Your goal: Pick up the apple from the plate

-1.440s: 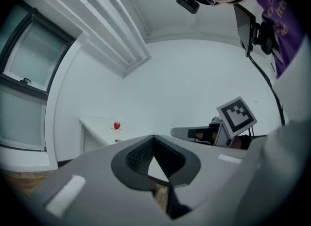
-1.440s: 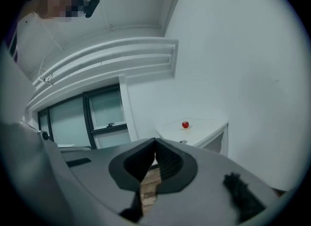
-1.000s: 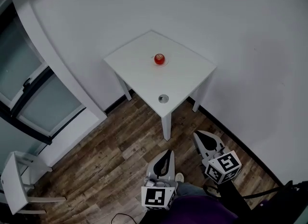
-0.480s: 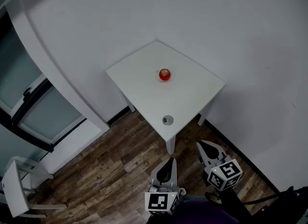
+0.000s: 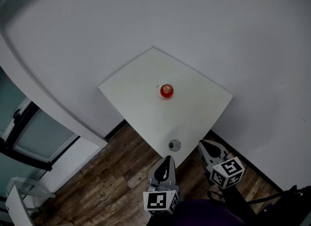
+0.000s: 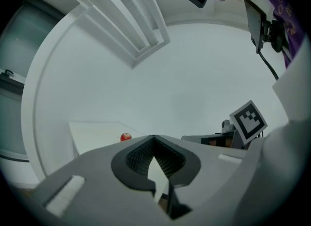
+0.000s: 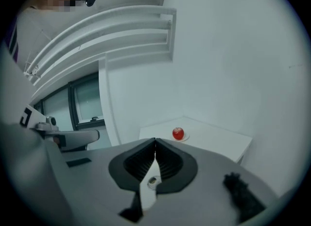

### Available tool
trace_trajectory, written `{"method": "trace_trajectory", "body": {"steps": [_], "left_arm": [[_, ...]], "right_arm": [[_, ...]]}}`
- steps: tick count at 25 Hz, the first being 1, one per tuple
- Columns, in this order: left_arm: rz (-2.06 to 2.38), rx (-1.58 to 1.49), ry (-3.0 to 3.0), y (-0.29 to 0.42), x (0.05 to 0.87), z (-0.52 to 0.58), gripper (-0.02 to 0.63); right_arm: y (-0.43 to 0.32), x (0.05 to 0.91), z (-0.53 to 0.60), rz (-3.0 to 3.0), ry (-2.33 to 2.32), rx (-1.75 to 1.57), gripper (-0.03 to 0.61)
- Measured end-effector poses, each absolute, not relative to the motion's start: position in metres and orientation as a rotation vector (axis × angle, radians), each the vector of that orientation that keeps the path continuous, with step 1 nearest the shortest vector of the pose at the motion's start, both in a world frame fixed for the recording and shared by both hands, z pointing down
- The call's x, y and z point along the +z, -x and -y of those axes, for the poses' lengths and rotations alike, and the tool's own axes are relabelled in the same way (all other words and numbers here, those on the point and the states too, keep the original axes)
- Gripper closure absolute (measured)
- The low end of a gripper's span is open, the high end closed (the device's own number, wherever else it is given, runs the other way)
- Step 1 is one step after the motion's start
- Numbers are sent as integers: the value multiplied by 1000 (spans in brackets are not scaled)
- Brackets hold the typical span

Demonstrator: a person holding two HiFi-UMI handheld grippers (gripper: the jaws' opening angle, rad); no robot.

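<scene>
A red apple (image 5: 166, 90) sits on a small white plate (image 5: 166, 97) near the middle of a white square table (image 5: 131, 96). Both grippers hang low in front of the table's near corner, well short of the apple. My left gripper (image 5: 168, 158) is shut and holds nothing; over its jaws the left gripper view shows the apple (image 6: 126, 136) far off to the left. My right gripper (image 5: 201, 144) is also shut and holds nothing. In the right gripper view the apple (image 7: 178, 133) lies ahead, slightly right of the closed tips (image 7: 155, 139).
A small round metal object (image 5: 174, 145) lies on the table by its near corner, between the grippers. The table stands in a corner of white walls. A glazed door frame (image 5: 29, 132) and a white chair (image 5: 14, 198) are at the left, over wooden floor (image 5: 112, 181).
Both grippers and the head camera have moved towards the table. Its near corner, first well ahead, now lies just beyond the jaw tips. Both pairs of jaws stay shut.
</scene>
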State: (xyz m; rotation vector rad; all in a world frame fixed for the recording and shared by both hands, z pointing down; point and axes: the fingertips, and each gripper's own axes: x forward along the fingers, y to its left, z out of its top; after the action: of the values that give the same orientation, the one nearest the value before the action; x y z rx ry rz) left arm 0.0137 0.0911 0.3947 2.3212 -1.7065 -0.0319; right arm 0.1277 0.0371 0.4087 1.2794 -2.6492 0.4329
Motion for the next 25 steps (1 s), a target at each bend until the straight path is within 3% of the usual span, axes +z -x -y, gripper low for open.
{"method": "trace_trajectory", "body": {"steps": [9,25], "left_arm": [[1643,10,-2269,45,413,6,607],[1493,0,-2256,19,441,75,607]], "right_arm": [[-80,428,60,2566,-1258,505,567],[-74,465,123,2479,-1156,614,566]]}}
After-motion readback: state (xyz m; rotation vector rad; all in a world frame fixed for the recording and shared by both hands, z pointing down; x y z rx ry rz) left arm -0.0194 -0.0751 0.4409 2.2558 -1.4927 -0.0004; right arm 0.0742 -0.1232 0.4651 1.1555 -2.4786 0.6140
